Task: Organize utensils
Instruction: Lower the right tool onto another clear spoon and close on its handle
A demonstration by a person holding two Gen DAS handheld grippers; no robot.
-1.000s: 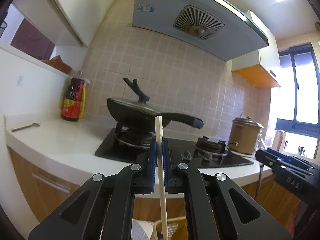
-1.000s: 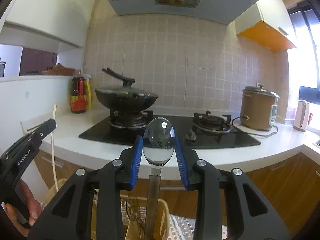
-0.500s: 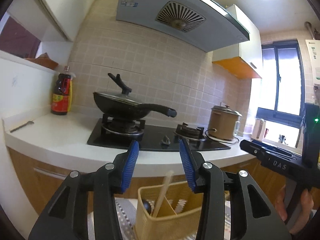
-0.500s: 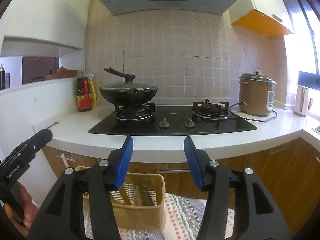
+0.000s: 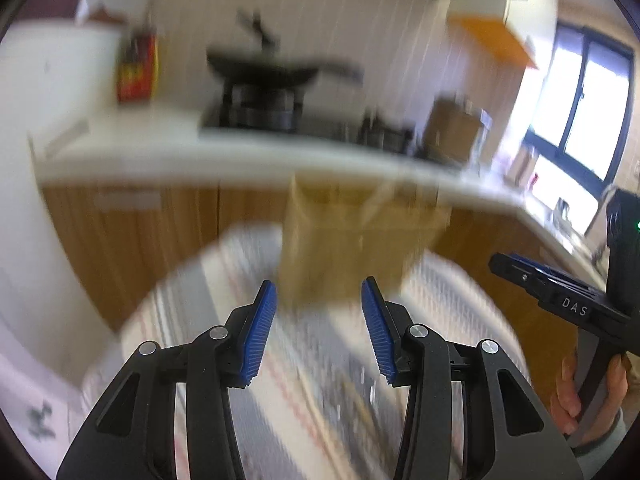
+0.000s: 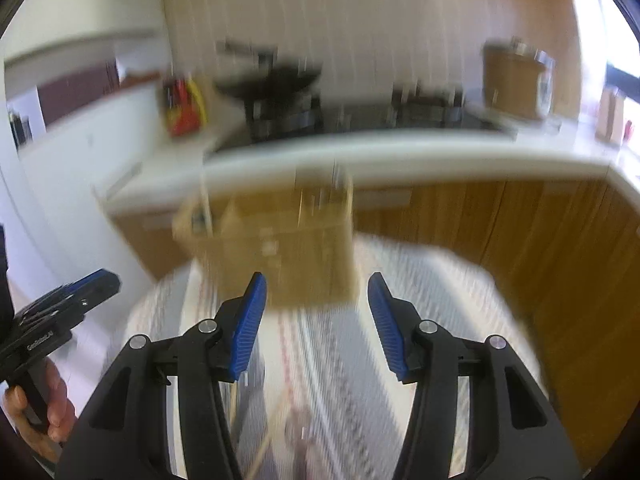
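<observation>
Beyond each spread hand-held gripper [image 5: 318, 308] sits the basket [image 5: 352, 248].

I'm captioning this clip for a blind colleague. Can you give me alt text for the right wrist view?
Heavily motion-blurred view along the open, empty right gripper, aimed at a tan utensil basket standing on a striped mat below a white kitchen counter. The left gripper shows at the left edge.
</observation>
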